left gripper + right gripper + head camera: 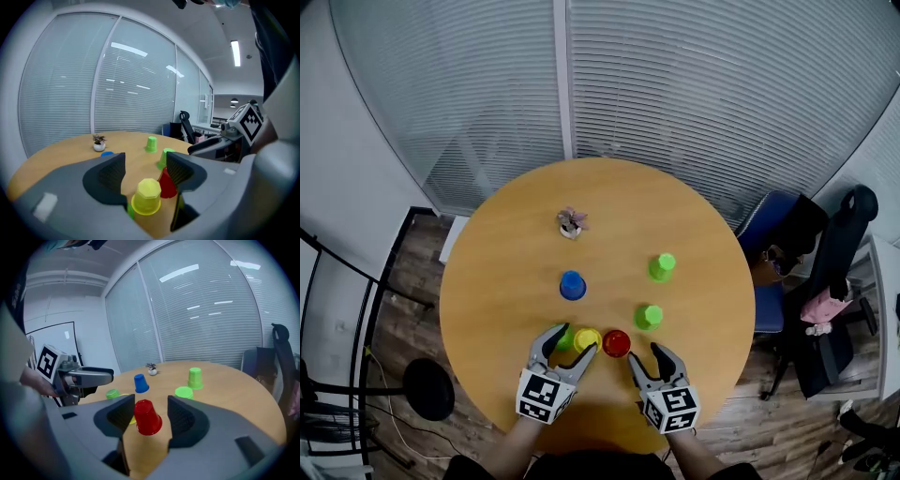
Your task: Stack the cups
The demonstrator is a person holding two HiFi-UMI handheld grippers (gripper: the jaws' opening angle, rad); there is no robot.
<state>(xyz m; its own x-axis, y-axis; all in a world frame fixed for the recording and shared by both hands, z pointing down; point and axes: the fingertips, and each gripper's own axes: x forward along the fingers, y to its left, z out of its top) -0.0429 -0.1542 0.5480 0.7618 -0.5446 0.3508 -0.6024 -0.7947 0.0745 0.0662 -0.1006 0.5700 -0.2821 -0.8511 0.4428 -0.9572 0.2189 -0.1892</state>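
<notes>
At the tabletop's (506, 262) near edge, the left claw (573, 341) is held open at the yellow cup (587, 338), the right claw (647, 354) open at the red cup (617, 343).

Round wooden table (502, 281), blind-covered glass wall (694, 94), wood floor (408, 272)

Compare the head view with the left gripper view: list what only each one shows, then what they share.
Only the head view: the wooden floor, a black round stand base, and the marker cube on the left gripper. Only the left gripper view: the ceiling light strip and the ribbed inner faces of that gripper's fingers. Shared: the yellow cup ahead of the left gripper's open fingers, the red cup beside it, the far green cup, the nearer green cup, the blue cup, the small potted plant, the right gripper.
</notes>
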